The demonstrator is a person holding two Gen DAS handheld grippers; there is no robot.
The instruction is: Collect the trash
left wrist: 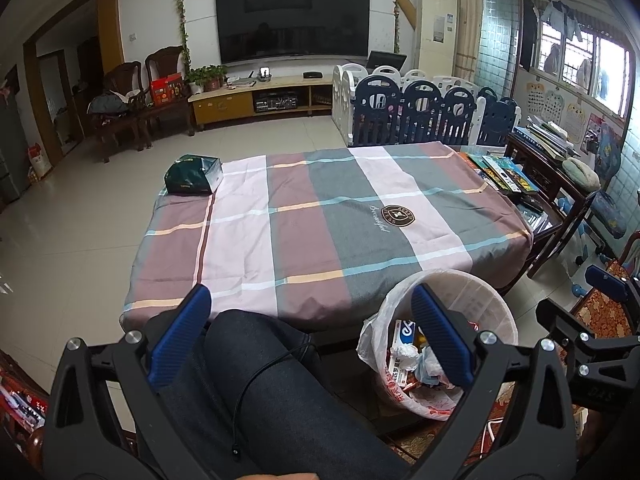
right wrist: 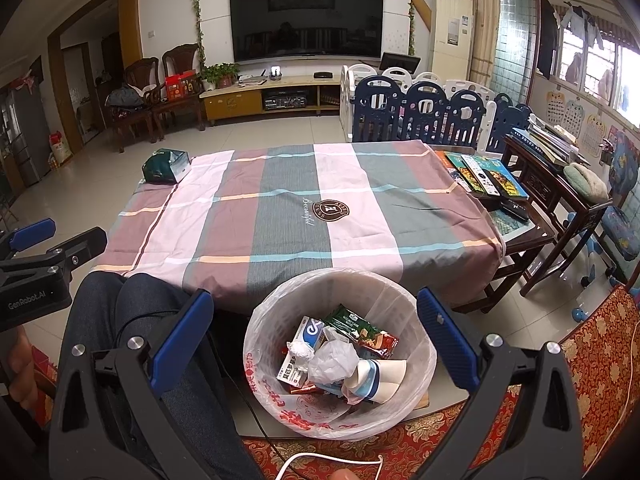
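Both blue-padded tongs are spread wide with nothing in them — left tongs (left wrist: 310, 336) over a denim lap, right tongs (right wrist: 316, 340) above the white plastic-lined trash basket (right wrist: 416, 320), full of wrappers, paper cups and tissues, just beside the checked-cloth bench (right wrist: 280, 220).

Trash in the bin
The white bin (right wrist: 340, 360) holds wrappers (right wrist: 362, 330), crumpled paper (right wrist: 332, 360) and maybe a paper cup (right wrist: 386, 376).

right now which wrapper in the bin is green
The snack packet at the back of the trash bin; the carton beside it is blue and white.
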